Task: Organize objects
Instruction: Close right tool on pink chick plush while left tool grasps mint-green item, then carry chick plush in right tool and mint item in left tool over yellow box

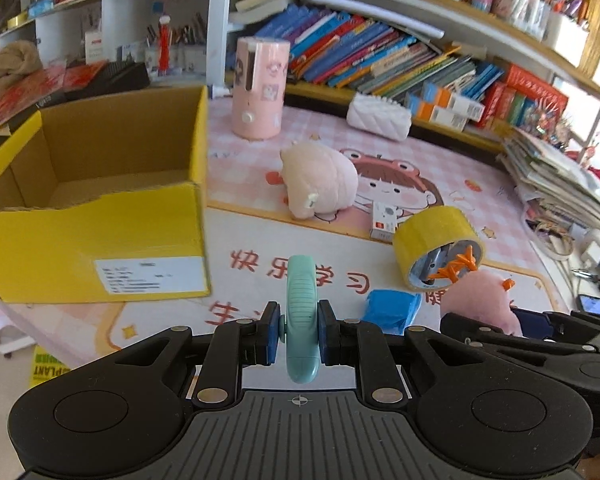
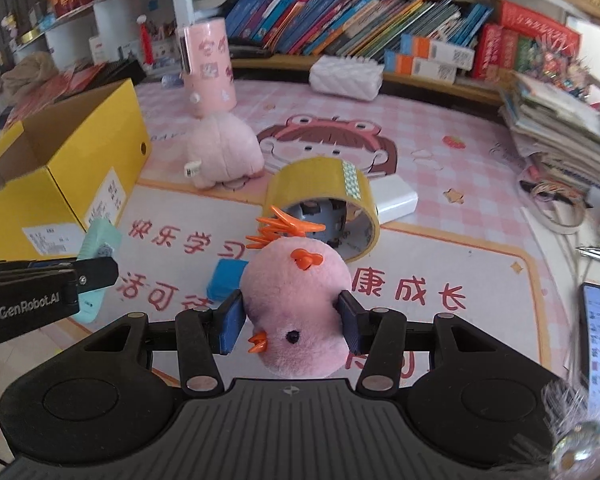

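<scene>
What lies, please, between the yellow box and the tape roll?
In the left wrist view, a pink plush lies between the box and tape roll.

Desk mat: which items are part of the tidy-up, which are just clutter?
In play:
- teal gadget, clamped in left hand-held gripper
- pink plush chick, clamped in right hand-held gripper
- yellow box, open

Lying about:
- tape roll
- pink cylinder
- shelved books

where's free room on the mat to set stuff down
Bare mat lies between the yellow box and the tape roll, on the printed red characters, and to the right between the tape roll and the paper stack. Crowded: the middle, where the plush, tape roll, white box and blue block cluster.
</scene>
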A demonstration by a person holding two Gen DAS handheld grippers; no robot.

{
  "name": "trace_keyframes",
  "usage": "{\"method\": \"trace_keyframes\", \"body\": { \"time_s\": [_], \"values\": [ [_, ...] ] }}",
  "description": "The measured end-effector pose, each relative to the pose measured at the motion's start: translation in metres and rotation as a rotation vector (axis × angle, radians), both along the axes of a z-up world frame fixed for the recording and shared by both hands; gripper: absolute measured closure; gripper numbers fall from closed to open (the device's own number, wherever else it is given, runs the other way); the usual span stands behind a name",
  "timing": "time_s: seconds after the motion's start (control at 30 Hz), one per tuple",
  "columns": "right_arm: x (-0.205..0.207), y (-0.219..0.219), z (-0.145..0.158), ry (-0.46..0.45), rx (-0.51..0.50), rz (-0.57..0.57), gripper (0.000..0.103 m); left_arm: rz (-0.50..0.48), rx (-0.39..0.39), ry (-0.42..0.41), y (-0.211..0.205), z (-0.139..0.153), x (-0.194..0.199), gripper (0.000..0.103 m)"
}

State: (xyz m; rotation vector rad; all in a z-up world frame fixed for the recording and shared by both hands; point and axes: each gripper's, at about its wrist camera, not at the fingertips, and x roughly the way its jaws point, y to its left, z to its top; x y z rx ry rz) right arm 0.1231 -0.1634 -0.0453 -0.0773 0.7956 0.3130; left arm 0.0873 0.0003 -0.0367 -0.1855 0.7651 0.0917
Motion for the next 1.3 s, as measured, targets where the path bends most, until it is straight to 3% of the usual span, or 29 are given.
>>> {"method": "trace_keyframes", "body": {
  "time_s": [0.73, 1.3],
  "values": [
    [-0.114, 0.158, 0.017, -0.033, 0.031, 0.116, 0.056, 0.101, 0.043, -0.05, 0.146, 0.022, -0.119, 0.085],
    [-0.15, 0.215, 0.026, -0.057, 0.043, 0.186, 0.056, 0.143, 0.06, -0.101, 0.189, 0.033, -0.157, 0.085]
  ]
}}
